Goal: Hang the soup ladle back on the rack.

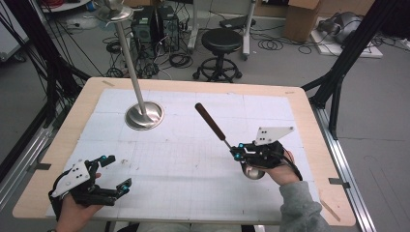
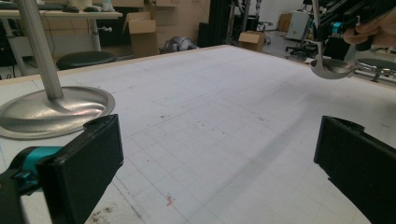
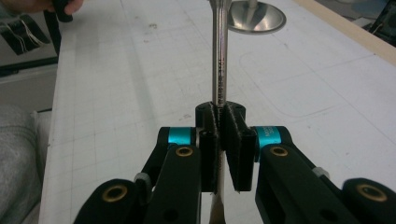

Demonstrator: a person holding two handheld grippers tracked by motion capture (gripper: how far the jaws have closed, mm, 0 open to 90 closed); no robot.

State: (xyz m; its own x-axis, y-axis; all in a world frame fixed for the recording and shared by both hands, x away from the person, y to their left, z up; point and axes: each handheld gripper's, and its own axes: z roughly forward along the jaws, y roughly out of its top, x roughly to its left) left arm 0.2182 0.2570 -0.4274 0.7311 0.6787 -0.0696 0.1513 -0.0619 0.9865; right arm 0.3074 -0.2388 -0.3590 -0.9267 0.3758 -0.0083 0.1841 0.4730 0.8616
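One ladle (image 1: 227,142) held clear of bench (image 1: 203,159): right gripper (image 3: 223,133) jaws clamped on steel shaft, bowl low near hand, brown handle up. Left gripper (image 1: 109,174) jaws wide, empty, resting near bench edge. Step judged: carry. Next likely: hang ladle on stand (image 1: 143,115); needs lift, careful alignment.

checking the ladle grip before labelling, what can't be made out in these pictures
- Ladle bowl, high view: partly hidden under the right hand-held gripper.
- Ladle handle end, right gripper view: cut off by the top edge.
- Stand top, high view: cut off by the top edge.
- Stamped lettering on the ladle shaft, right gripper view: too small.
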